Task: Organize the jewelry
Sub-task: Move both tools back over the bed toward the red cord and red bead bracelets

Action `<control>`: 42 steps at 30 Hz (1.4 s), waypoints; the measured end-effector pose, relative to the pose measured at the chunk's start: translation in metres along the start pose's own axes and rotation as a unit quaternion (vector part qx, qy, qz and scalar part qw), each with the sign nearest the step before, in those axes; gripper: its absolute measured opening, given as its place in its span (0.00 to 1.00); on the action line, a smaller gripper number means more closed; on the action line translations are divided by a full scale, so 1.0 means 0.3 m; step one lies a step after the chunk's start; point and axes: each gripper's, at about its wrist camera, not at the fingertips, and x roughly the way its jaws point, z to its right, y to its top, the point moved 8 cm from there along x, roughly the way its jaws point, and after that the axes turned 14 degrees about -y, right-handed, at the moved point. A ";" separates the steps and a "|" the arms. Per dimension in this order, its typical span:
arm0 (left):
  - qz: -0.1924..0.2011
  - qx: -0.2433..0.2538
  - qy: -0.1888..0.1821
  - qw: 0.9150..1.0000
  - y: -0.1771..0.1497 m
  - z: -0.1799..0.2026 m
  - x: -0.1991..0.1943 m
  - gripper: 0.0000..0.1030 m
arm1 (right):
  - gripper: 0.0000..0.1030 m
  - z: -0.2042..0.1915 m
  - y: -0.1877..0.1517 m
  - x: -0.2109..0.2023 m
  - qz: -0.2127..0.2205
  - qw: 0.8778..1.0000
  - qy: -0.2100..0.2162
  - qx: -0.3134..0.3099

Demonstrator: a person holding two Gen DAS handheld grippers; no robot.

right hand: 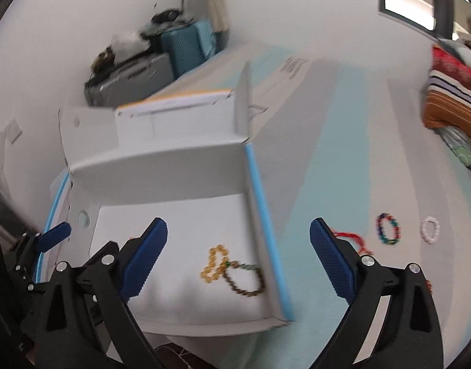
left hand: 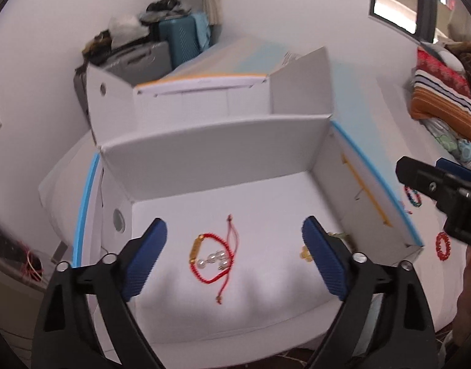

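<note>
Both tongs spread wide, nothing between the blue pads. Left gripper poised above the floor of the open white box, over a red cord bracelet with a gold tube bead and a cluster of pearl beads lying across it. Just inside the right-hand pad, partly hidden, a yellow bead strand. Right gripper straddling the box's blue-edged side wall: one pad over the box floor, the other over the pale blue-and-white surface outside. Between those pads, on the box floor near that wall, a yellow bead bracelet touching a brown-and-green bead bracelet. Outside the box, on the surface: a red cord bracelet partly behind the outer pad, a multicoloured bead bracelet further out, then a white bead bracelet, each apart from the next. Seen from the left wrist only, beside the box's near corner, a red bead ring.
</note>
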 end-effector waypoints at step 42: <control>-0.024 0.133 -0.123 0.983 -0.025 0.861 0.170 0.94 | 0.93 0.960 -0.250 0.008 -0.032 0.981 -0.134 0.133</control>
